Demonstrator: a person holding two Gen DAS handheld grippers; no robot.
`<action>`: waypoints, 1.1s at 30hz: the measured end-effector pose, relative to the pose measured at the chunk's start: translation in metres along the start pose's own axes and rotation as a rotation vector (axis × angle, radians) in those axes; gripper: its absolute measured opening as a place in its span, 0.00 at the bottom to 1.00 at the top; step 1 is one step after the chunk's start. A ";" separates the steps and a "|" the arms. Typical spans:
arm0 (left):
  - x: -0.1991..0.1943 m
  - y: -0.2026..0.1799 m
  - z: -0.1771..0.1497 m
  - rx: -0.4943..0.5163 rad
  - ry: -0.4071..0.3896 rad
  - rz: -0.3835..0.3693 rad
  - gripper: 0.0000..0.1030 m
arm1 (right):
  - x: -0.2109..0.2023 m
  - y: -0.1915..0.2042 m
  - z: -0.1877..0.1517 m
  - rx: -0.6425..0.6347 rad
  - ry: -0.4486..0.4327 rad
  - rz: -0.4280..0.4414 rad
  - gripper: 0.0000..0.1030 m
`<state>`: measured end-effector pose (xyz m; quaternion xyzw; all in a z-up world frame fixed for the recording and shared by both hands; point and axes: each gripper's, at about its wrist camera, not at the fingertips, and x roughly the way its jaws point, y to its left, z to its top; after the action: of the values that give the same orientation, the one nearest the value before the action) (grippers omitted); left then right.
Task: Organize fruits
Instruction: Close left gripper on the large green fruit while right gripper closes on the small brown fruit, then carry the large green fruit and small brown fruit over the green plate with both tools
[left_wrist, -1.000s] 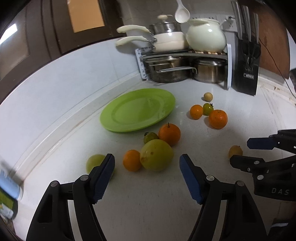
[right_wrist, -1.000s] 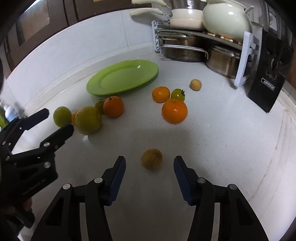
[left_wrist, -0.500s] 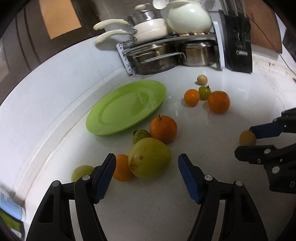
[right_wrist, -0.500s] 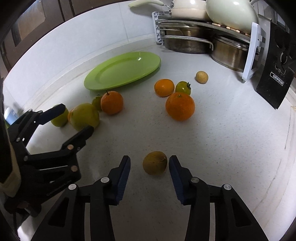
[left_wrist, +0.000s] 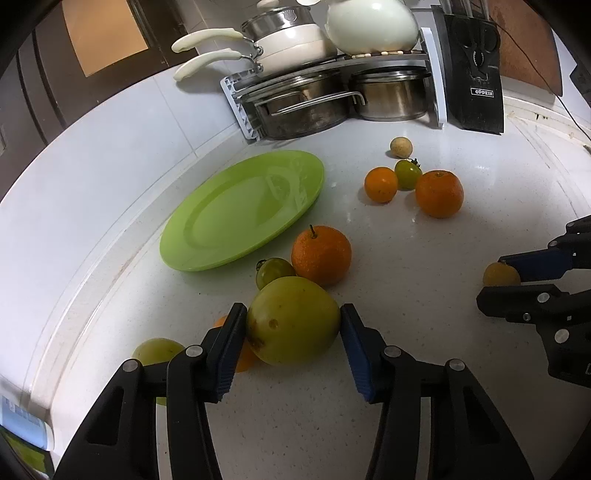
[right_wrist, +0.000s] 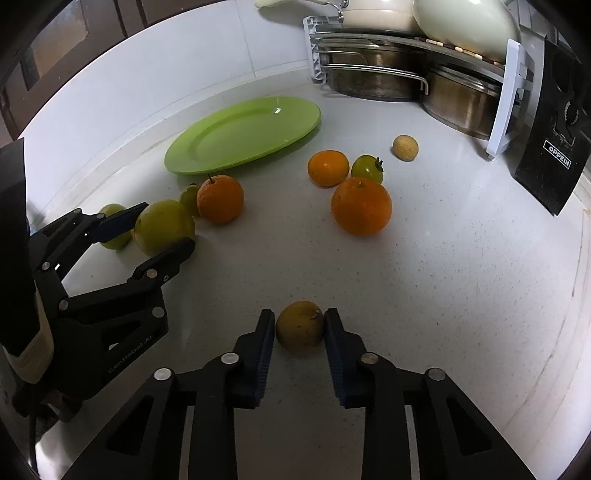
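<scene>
My left gripper (left_wrist: 291, 325) is shut on a large yellow-green fruit (left_wrist: 293, 319) resting on the white counter; it also shows in the right wrist view (right_wrist: 164, 225). My right gripper (right_wrist: 300, 326) is shut on a small brownish-yellow fruit (right_wrist: 300, 324), seen at the right edge of the left wrist view (left_wrist: 500, 275). An empty green plate (left_wrist: 240, 210) lies behind. Oranges (left_wrist: 320, 254) (left_wrist: 439, 192) (left_wrist: 380, 184), green tomatoes (left_wrist: 274, 270) (left_wrist: 407, 173), a small tan fruit (left_wrist: 401, 146) and a green fruit (left_wrist: 157, 350) lie loose on the counter.
A rack with steel pots (left_wrist: 306, 105), white pans and a white kettle (left_wrist: 369, 24) stands at the back. A black knife block (left_wrist: 474, 70) stands at the back right. The white wall runs along the left.
Both grippers moved forward and closed. The left one now clamps the large yellow-green fruit; the right one now clamps the small brownish fruit.
</scene>
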<state>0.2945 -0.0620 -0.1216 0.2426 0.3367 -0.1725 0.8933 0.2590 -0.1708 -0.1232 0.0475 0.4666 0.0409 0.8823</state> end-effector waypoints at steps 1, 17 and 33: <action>0.000 0.000 0.000 -0.003 0.001 -0.002 0.49 | 0.000 0.000 0.000 0.000 0.000 0.000 0.27; -0.038 0.011 0.008 -0.101 -0.043 -0.023 0.49 | -0.020 0.004 0.009 -0.022 -0.072 0.026 0.27; -0.093 0.035 0.018 -0.263 -0.096 -0.014 0.49 | -0.069 0.022 0.034 -0.124 -0.201 0.090 0.27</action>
<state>0.2546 -0.0296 -0.0349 0.1124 0.3149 -0.1445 0.9313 0.2478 -0.1588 -0.0452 0.0176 0.3700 0.1040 0.9230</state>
